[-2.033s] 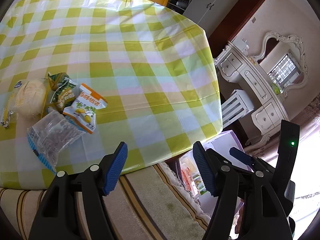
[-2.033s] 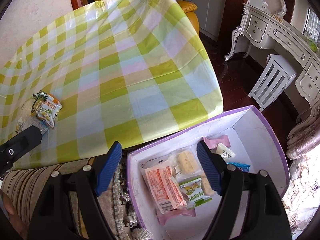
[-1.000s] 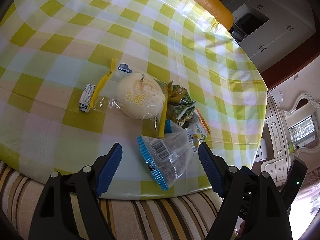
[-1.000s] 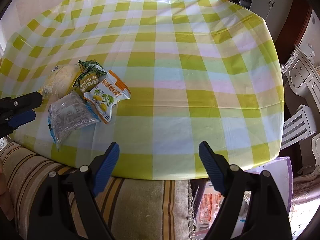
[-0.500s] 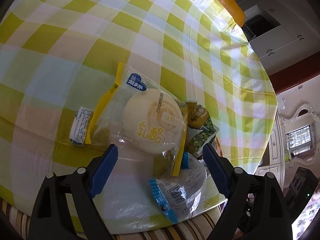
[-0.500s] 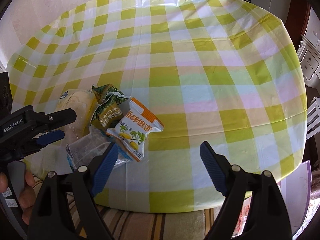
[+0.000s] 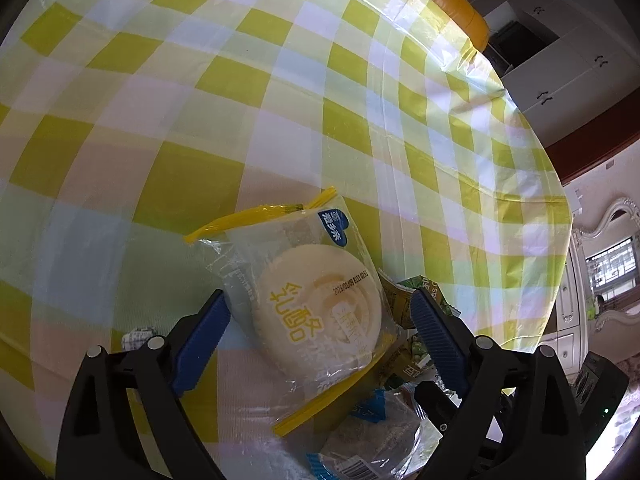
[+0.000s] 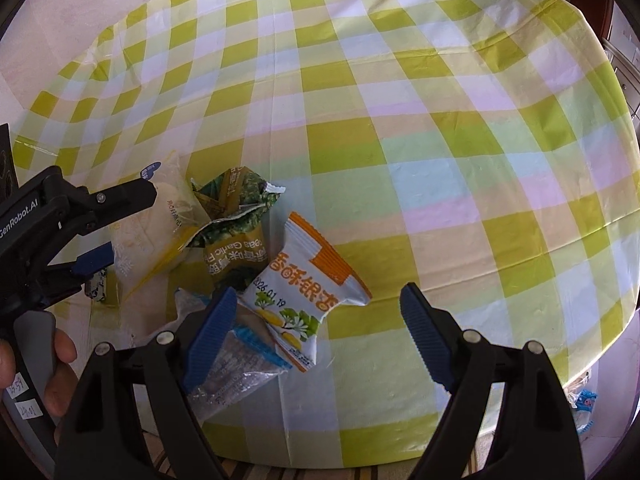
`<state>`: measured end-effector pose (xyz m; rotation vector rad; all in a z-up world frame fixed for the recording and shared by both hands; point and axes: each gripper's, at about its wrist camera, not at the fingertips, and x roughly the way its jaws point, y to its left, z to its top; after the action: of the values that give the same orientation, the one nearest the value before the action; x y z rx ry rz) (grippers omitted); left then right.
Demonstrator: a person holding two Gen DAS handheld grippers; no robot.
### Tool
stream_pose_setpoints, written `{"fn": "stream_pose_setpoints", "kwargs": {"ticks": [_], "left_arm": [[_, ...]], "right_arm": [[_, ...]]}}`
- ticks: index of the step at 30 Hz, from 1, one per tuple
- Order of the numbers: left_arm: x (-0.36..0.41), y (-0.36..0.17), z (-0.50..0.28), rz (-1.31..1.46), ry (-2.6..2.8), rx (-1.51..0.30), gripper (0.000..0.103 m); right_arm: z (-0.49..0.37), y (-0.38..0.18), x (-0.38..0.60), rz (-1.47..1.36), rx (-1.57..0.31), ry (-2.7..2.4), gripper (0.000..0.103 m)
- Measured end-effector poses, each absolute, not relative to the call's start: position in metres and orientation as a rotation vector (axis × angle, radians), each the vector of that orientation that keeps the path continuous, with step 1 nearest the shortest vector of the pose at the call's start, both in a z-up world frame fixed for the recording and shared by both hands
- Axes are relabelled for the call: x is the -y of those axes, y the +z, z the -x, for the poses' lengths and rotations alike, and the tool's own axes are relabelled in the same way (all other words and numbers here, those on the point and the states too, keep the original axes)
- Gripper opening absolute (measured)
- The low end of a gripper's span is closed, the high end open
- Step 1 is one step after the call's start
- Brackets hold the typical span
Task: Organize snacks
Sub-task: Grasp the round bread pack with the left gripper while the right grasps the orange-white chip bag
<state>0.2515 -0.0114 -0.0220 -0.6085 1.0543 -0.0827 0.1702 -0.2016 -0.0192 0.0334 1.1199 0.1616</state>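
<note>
Checked yellow-green cloth is covering the desk (image 7: 280, 80) in the left wrist view, where the left tongs (image 7: 316, 324) are spreading wide around the round cream bun packet (image 7: 316, 312), both blue pads beside it and not yet pinching. Closing across the bun's middle, not its loose yellow seal, is looking wisest.

Right wrist view: the right tongs (image 8: 316, 320) are gaping empty over the orange-and-white ginkgo snack packet (image 8: 308, 280), which is lying against the green garlic pea packet (image 8: 236, 232) and a clear wrapper (image 8: 236, 368).

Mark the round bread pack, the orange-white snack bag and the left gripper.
bread pack (image 7: 320, 312), left wrist view, centre of bun
orange-white bag (image 8: 308, 284), right wrist view, printed front
left gripper (image 7: 316, 320), left wrist view, between fingertips
</note>
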Motion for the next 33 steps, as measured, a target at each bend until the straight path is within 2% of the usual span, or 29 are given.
{"fn": "stream_pose_setpoints", "kwargs": {"ticks": [13,14,19,27,29,30,32,33], "left_arm": [[0.036,-0.022,-0.252,0.339,-0.019,-1.071,0.09],[0.038,-0.023,-0.252,0.315,-0.015,-1.073,0.089],[0.047,-0.02,-0.25,0.247,-0.04,-1.055,0.069],[0.046,-0.016,-0.243,0.242,-0.024,-1.014,0.059],[0.042,-0.015,-0.242,0.25,-0.014,-1.006,0.058],[0.04,-0.014,-0.242,0.257,-0.008,-1.002,0.058],[0.035,-0.013,-0.241,0.271,-0.001,-0.992,0.058],[0.034,-0.011,-0.24,0.274,0.003,-0.985,0.057]], "right_arm": [[-0.186,-0.032,0.24,-0.038,-1.114,0.017,0.084],[-0.186,-0.032,0.241,-0.032,-1.112,0.015,0.084],[-0.185,-0.033,0.241,0.004,-1.11,0.0,0.084],[-0.179,-0.035,0.246,0.007,-1.103,0.0,0.083],[-0.178,-0.034,0.243,0.014,-1.096,0.013,0.076],[-0.177,-0.033,0.241,0.02,-1.09,0.022,0.068],[-0.175,-0.032,0.238,0.029,-1.081,0.037,0.058],[-0.175,-0.032,0.238,0.028,-1.081,0.04,0.057]]}}
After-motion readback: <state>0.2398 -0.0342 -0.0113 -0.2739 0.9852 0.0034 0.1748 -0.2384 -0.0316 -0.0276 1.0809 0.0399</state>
